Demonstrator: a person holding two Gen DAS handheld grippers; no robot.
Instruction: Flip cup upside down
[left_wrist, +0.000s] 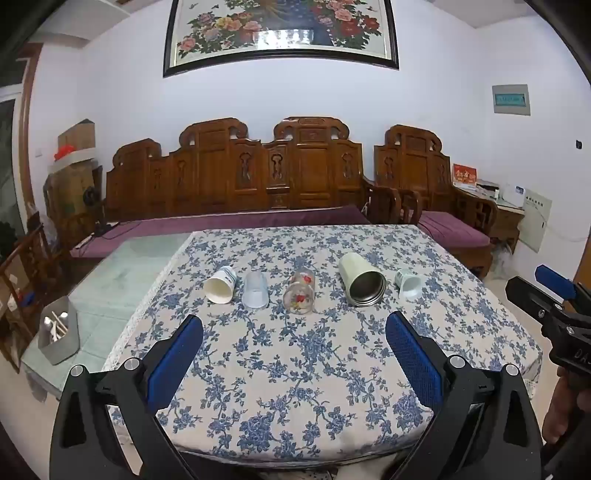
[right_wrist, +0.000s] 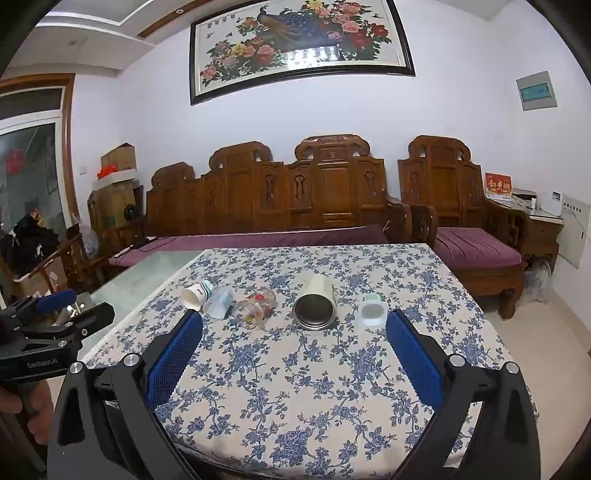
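Both hand-held grippers hover above the near edge of the tabletop (left_wrist: 295, 424) and hold nothing. On the left hand-held gripper (left_wrist: 294, 363) the blue pads (left_wrist: 177, 360) stand wide apart, and the right hand-held gripper (right_wrist: 294, 363) is spread in the same way, with only flowered cloth between its fingers.

I judge that the task has not begun. Five cups lie on their sides in a row across the middle of the tabletop, with their mouths turned toward the cameras, and not one stands on its rim. From left to right they are: a white paper cup (left_wrist: 220, 285), a clear plastic cup (left_wrist: 255, 290) just beside it, a glass with red flowers (left_wrist: 300, 291), a pale green steel tumbler (left_wrist: 362, 280), and a small pale green cup (left_wrist: 408, 283). From the task sentence I cannot tell which cup is meant, so every flip is left to do.

All the cups lie ahead of both grippers and apart from them; no finger touches any cup. In the left wrist view the flowered glass is nearly straight ahead between the fingers. In the right wrist view the steel tumbler (right_wrist: 316, 303) is nearly straight ahead, and the small cup (right_wrist: 372, 309) lies close before the right finger (right_wrist: 413, 360).
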